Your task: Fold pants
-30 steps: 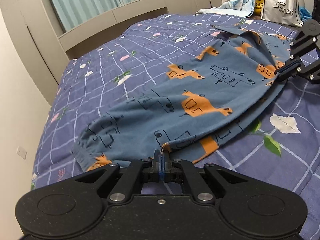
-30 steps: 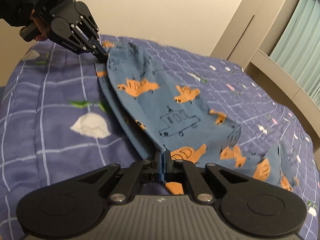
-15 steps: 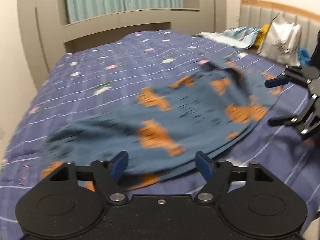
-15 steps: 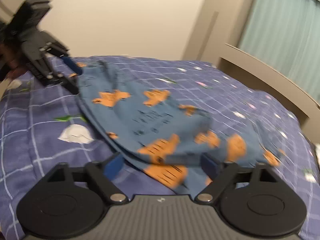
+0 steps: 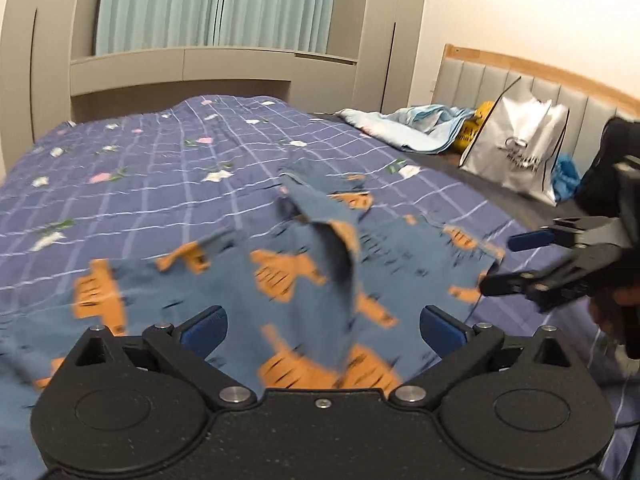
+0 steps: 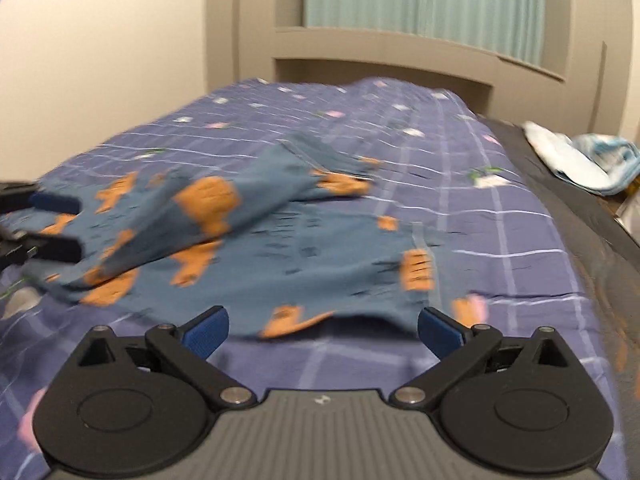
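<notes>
Blue pants (image 5: 304, 280) with orange prints lie rumpled on the purple checked bedcover (image 5: 160, 184), one flap of cloth sticking up in the middle. My left gripper (image 5: 322, 326) hovers over their near edge. Its jaws are opening wide, with cloth below the gap and no pad pressing on it. At the right, my right gripper (image 5: 516, 260) stands spread at the pants' far edge, apart from the cloth. In the right wrist view the pants (image 6: 280, 248) lie just beyond my right gripper (image 6: 322, 326). Its jaws are opening too, over bare bedcover. My left gripper (image 6: 60, 224) shows at the left edge.
A white shopping bag (image 5: 516, 148) and a light blue blanket (image 5: 416, 124) lie near the padded headboard (image 5: 532, 80). A beige built-in ledge (image 5: 180, 68) with a green curtain stands beyond the bed. A dark mattress edge (image 6: 576, 216) runs along the right.
Both grippers, shut on the pants' edges a second ago, have spread wide and let go. The pants have dropped onto the bed, and both hands have swung sideways.
</notes>
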The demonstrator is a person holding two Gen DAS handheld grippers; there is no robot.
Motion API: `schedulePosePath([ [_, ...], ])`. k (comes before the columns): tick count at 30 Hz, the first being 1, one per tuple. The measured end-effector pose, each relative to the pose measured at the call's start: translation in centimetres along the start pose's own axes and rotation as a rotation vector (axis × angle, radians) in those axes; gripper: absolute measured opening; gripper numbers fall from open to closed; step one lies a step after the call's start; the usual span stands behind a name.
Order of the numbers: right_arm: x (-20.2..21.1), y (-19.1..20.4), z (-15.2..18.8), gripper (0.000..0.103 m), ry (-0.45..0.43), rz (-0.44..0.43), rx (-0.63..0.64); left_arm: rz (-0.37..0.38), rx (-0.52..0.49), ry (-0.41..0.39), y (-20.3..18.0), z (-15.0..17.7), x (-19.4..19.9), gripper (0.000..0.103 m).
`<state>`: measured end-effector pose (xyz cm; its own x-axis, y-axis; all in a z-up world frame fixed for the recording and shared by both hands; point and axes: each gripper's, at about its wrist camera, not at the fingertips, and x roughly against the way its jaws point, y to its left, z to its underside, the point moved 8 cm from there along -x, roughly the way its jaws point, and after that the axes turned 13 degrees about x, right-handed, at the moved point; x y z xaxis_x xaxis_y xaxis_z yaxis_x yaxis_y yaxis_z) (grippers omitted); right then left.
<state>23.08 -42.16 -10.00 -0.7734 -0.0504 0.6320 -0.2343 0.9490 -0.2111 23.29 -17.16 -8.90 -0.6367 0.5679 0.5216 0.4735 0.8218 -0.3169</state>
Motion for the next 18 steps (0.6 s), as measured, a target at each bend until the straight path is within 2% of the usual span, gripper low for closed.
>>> schedulePosePath([
  [3, -2.5, -2.1, -2.2, 0.103, 0.076, -0.039, -0.014, 0.006, 0.062, -0.001, -0.2, -0.6, -1.7, 0.102],
  [6, -5.2, -3.0, -6.2, 0.103, 0.122, -0.069, -0.024, 0.004, 0.133, -0.005, 0.1, -1.4, -2.9, 0.102],
  [12, -9.4, -0.5, -14.3, 0.103, 0.093, -0.144, 0.040, 0.026, 0.230, 0.006, 0.8, -1.8, -3.3, 0.102],
  [16, -12.9, 2.0, -17.5, 0.102, 0.142, -0.139, 0.057, 0.052, 0.227, -0.003, 0.6, -1.8, -3.0, 0.087],
  [18, -14.5, 3.3, -18.4, 0.091, 0.175, -0.158, 0.061, 0.060, 0.236, 0.000, 0.7, -1.8, -3.1, 0.077],
])
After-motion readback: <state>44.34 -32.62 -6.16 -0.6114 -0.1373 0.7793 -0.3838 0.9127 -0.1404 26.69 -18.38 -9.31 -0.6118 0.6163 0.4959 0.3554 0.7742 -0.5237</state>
